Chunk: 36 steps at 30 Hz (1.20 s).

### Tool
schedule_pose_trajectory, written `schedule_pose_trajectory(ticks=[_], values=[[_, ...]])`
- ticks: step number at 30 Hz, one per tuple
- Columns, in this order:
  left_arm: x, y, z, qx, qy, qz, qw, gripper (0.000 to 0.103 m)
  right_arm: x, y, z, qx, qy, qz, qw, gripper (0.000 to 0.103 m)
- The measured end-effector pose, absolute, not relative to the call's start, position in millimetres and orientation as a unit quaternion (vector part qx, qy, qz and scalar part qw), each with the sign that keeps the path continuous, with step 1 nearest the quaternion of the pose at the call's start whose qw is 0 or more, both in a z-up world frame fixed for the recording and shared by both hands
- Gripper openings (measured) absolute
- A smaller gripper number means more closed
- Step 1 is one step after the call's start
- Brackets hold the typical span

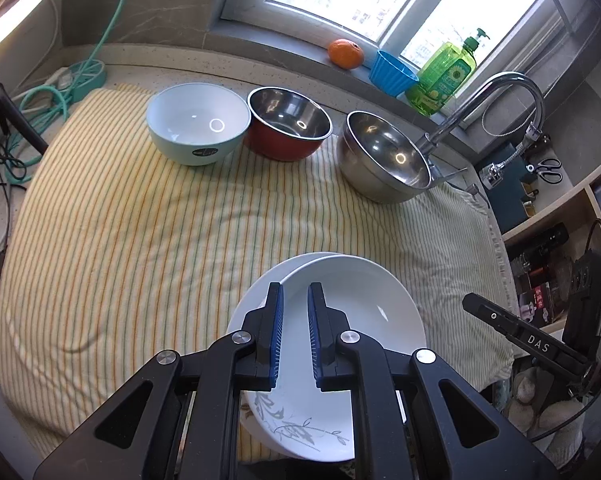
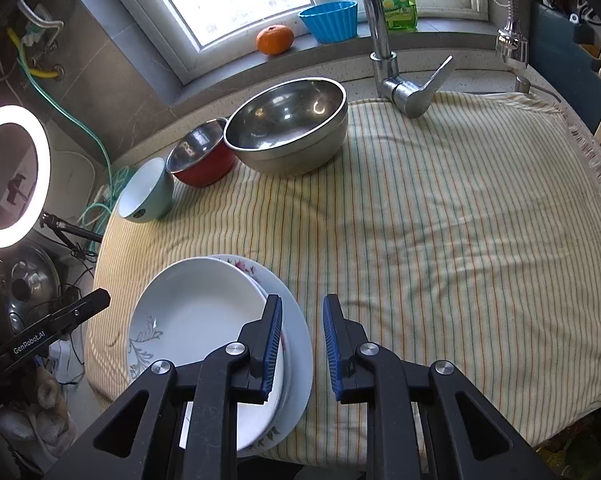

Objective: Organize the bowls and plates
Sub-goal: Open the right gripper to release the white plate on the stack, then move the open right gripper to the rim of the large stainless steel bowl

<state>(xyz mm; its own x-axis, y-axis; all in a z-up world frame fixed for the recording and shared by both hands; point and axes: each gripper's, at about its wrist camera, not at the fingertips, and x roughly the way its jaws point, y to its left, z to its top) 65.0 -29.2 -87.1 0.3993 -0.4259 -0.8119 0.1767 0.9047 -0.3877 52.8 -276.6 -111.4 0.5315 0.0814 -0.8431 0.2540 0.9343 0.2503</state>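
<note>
Stacked plates lie at the near edge of the striped cloth [image 2: 460, 240]: a white plate with a grey leaf pattern [image 2: 196, 312] on top, a flowered plate [image 2: 252, 270] under it. My left gripper [image 1: 295, 292] hovers over the top plate [image 1: 364, 300], jaws nearly together with nothing pinched. My right gripper [image 2: 302, 304] is open, one pad above the stack's right rim, the other above the cloth. Along the back stand a pale blue bowl [image 1: 196, 120], a red bowl [image 1: 288, 120] and a steel bowl [image 1: 384, 152].
A faucet [image 2: 384, 52] rises behind the steel bowl [image 2: 288, 120]. On the windowsill sit an orange [image 2: 274, 39], a blue cup [image 2: 330, 20] and a green soap bottle [image 1: 444, 76]. A ring light [image 2: 12, 176] and hoses [image 1: 60, 92] are on the left, shelves [image 1: 560, 220] on the right.
</note>
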Motion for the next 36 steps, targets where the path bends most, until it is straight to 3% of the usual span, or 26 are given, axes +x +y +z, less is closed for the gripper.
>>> schedule_pose_trajectory(ticks=[36], values=[[195, -115, -95, -0.165, 0.538, -0.181, 0.807, 0.011, 189, -362, -106, 0.195, 0.457, -0.014, 0.868, 0.021]])
